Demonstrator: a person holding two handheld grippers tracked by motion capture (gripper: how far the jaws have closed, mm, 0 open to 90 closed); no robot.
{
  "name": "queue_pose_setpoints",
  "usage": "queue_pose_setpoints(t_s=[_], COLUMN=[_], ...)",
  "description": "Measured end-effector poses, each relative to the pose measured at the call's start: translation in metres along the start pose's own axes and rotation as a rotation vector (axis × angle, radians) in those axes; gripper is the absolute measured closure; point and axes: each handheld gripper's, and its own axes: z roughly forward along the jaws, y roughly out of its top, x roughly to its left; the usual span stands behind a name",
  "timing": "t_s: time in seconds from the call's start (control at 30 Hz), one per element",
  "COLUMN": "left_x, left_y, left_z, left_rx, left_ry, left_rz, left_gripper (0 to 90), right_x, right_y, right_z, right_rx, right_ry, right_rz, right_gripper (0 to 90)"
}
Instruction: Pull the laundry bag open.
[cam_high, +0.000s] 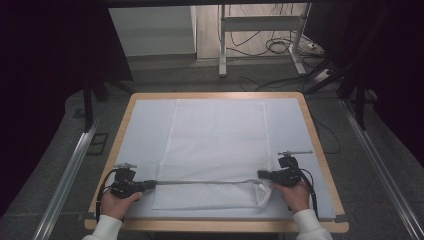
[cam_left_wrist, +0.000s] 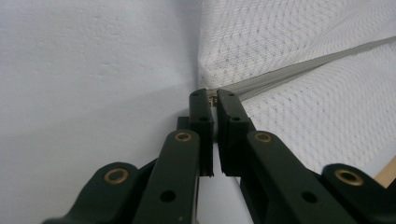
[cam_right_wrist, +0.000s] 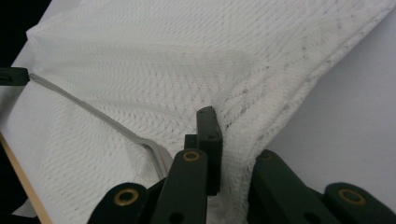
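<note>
White mesh laundry bag (cam_high: 217, 150), rectangular with a grey zipper strip (cam_high: 200, 182) running across its near end, is seen laid flat on the pale blue sheet (cam_high: 145, 130) that covers the wooden table (cam_high: 320, 145). In the high view, the bag is spread over the middle of that sheet. The left gripper (cam_high: 150, 184) is parked at the bag's near-left corner, right at the zipper's end, and the right gripper (cam_high: 261, 175) is set at the bag's near-right corner, where the mesh is bunched up.

In the left gripper view, the jaws are pinched nearly together on the tip of the zipper strip (cam_left_wrist: 299, 70), with bag mesh (cam_left_wrist: 289, 37) beyond.

In the right gripper view, a fold of bag mesh (cam_right_wrist: 238, 140) is clamped between the jaws, with the zipper strip (cam_right_wrist: 93, 114) seen off to the left of it.
</note>
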Motion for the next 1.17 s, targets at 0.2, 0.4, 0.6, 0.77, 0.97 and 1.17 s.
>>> queue_pose_setpoints(t_s=[0.2,0.4,0.6,0.77,0.97,1.17], left_x=[-0.011,-0.021,-0.007,0.006,0.011,0.009], left_y=[0.001,0.004,0.009,0.013,0.015,0.015], left_z=[-0.005,-0.011,-0.012,-0.011,-0.010,-0.006], left_rx=[-0.100,-0.230,-0.215,-0.202,-0.196,-0.177], left_ry=[0.048,0.074,0.095,0.107,0.096,0.110], left_rz=[0.103,0.192,0.149,0.109,0.090,0.094], left_gripper=[73.2,49.5,36.2,33.5,31.5,30.6], right_x=[0.001,0.001,-0.018,-0.035,-0.039,-0.038], right_y=[-0.003,-0.006,-0.010,-0.014,-0.018,-0.019], right_z=[-0.007,-0.031,-0.056,-0.066,-0.070,-0.070], right_rx=[-0.025,-0.106,-0.191,-0.200,-0.206,-0.208], right_ry=[-0.049,-0.056,-0.104,-0.170,-0.195,-0.207], right_rz=[-0.012,-0.046,-0.094,-0.080,-0.089,-0.097], right_gripper=[69.5,42.0,36.1,34.2,32.1,30.6])
